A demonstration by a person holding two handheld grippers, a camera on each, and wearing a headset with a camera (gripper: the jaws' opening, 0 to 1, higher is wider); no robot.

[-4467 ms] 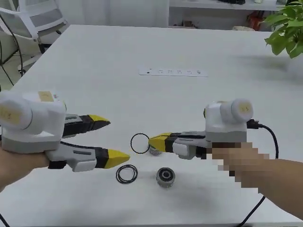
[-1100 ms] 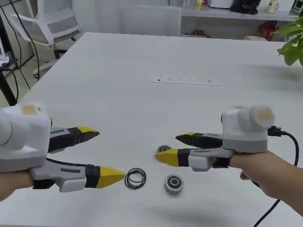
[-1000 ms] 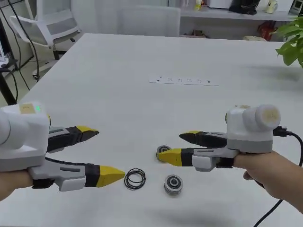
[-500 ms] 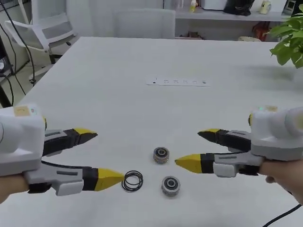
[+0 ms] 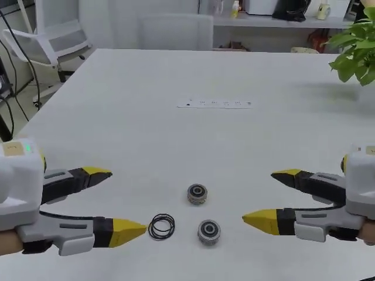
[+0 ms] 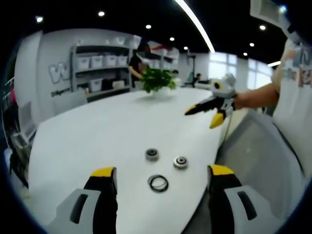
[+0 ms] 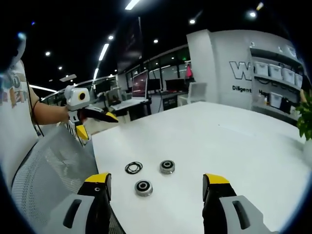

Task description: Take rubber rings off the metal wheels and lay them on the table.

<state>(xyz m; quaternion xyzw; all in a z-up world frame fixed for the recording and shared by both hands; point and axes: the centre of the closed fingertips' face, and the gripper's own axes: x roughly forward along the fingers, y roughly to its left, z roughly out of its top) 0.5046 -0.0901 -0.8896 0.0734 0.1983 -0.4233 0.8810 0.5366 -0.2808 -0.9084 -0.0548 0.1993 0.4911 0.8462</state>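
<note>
Both your left tool (image 5: 126, 200) and right tool (image 5: 260, 196) gape empty; a careless sweep inward could roll the wheels (image 5: 197, 194) between them.

— What lies far out on the table (image 5: 117, 105)?
— A white power strip (image 5: 214, 104), flat, alone in the middle.
— And past the far edge?
— A pale chair (image 5: 176, 32) at the centre and an office chair (image 5: 58, 32) off to the left. Behind them a shelf (image 5: 263, 22) bears a bottle (image 5: 235, 7) and something dark (image 5: 291, 7).
— Any greenery?
— A plant (image 5: 354, 50) at the right edge, leaves over the corner.
— And the left gripper view?
— Wall shelving (image 6: 100, 68) with bins, a big W (image 6: 59, 73), a person (image 6: 139, 61) standing behind the plant, a long ceiling light (image 6: 195, 24), and a grey mesh seat back (image 6: 253, 141) beside the near edge.
— The right gripper view?
— A monitor (image 7: 140, 84) on a desk beyond.
</note>
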